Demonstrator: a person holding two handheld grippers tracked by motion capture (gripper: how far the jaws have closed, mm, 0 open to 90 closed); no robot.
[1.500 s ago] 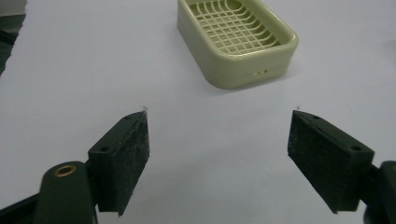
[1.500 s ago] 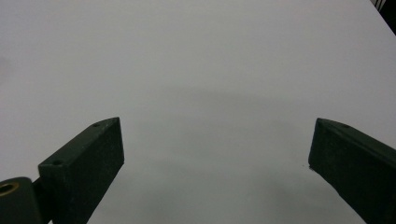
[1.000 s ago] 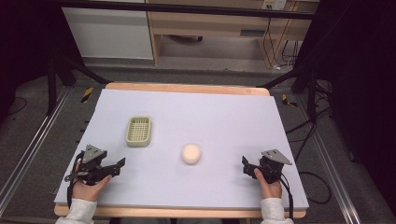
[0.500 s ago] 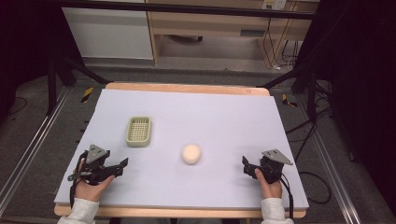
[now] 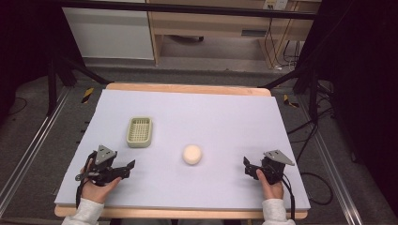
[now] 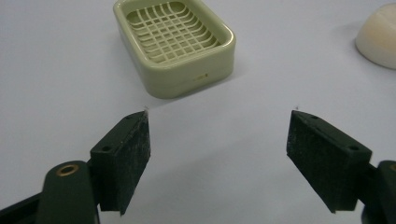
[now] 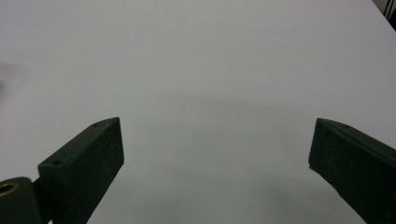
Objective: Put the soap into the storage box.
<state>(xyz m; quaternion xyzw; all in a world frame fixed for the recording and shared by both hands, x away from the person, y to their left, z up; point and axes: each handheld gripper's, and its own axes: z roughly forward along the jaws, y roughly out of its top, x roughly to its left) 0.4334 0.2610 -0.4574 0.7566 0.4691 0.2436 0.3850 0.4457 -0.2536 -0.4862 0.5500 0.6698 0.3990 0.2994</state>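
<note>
From the high view we get the whole layout: pale worktop (image 5: 211, 112), a green soap dish (image 5: 140, 131) at about ten o'clock from centre, a cream round soap (image 5: 192, 154) near the middle, and a hand at each lower corner. The left gripper view brings what that one can't: the dish's (image 6: 173, 44) lattice floor, empty, and the edge of the soap (image 6: 379, 37) at two o'clock. The right gripper view looks out over bare worktop (image 7: 210, 70).

Left hand-held gripper (image 5: 126, 168), down at seven o'clock on the worktop: in its own view (image 6: 218, 140) the jaws stand wide apart, nothing between them, nothing touched. Right hand-held gripper (image 5: 248, 167), at five o'clock: its own view (image 7: 215, 149) shows its jaws spread wide too, and empty.

The dish lies at twelve o'clock from the left hand-held gripper, near but clear of its tips. The soap sits between the two hand-held grippers, a little farther up the worktop, apart from both.
</note>
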